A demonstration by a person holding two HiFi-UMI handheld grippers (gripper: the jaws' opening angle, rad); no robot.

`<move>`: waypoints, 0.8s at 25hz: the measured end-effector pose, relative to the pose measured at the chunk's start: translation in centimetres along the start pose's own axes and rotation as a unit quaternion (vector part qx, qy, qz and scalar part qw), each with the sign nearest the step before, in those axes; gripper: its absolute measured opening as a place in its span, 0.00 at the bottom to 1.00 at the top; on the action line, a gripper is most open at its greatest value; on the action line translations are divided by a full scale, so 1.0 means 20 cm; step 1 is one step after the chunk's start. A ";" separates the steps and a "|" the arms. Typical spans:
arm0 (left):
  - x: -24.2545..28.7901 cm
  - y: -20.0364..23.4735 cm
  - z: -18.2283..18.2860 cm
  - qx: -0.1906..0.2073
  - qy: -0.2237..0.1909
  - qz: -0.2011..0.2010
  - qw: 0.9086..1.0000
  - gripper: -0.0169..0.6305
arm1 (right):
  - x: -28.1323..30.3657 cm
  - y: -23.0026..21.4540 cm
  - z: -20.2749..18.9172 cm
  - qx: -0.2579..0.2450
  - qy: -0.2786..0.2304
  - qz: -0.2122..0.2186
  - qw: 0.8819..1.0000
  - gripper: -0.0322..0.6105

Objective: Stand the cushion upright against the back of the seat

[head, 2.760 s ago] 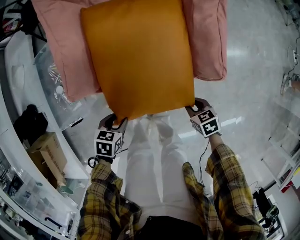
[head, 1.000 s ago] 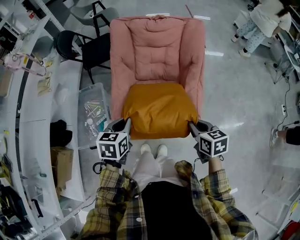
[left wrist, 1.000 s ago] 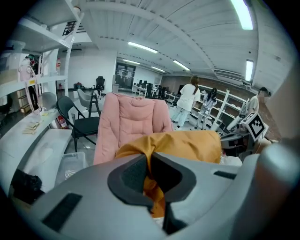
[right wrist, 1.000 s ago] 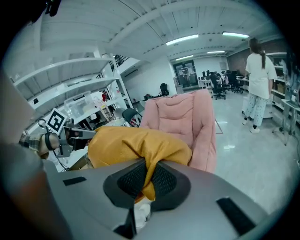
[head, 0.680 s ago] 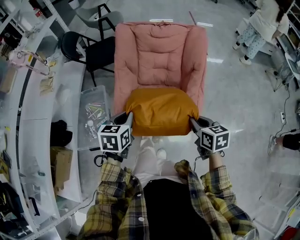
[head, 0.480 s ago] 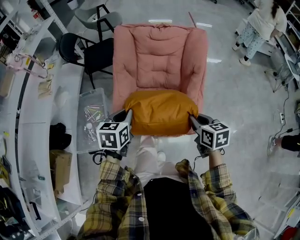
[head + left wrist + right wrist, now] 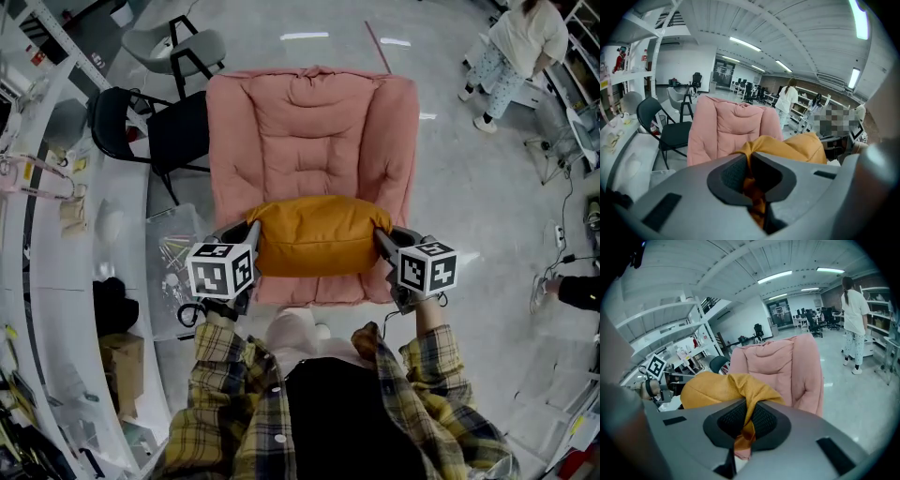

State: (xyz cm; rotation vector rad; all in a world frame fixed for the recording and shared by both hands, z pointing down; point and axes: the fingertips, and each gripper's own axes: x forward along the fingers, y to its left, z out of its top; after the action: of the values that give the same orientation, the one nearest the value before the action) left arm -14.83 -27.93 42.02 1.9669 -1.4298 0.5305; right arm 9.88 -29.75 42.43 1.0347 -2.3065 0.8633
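An orange cushion [image 7: 317,234] hangs between my two grippers over the front of the seat of a pink padded armchair [image 7: 312,122]. My left gripper [image 7: 251,232] is shut on the cushion's left corner [image 7: 752,185]. My right gripper [image 7: 378,236] is shut on its right corner [image 7: 744,427]. In both gripper views the orange fabric is pinched between the jaws, with the armchair's back [image 7: 729,126] [image 7: 780,366] straight ahead. The cushion hides most of the seat.
A black chair [image 7: 164,127] stands left of the armchair, beside a long white bench [image 7: 56,281] with clutter and a clear bin [image 7: 173,258]. A person in white [image 7: 520,37] stands at the far right. Glossy grey floor [image 7: 487,187] lies to the right.
Both grippers have carried the cushion forward from the front edge to over the seat, nearer the backrest. The armchair now fills more of the view.
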 end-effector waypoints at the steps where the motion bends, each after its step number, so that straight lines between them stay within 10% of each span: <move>1: 0.05 0.03 0.05 0.003 0.005 -0.003 1.000 0.06 | 0.04 -0.03 0.05 0.004 0.001 -0.003 1.000 0.09; 20: 0.89 0.39 0.61 -0.003 0.093 -0.038 0.995 0.08 | 0.78 -0.61 0.65 0.084 0.063 -0.016 0.994 0.09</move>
State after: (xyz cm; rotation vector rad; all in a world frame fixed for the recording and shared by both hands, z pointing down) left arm -16.97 -50.28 46.95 1.9044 -1.2361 0.6553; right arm 7.93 -52.71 47.49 1.0517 -2.1352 1.0934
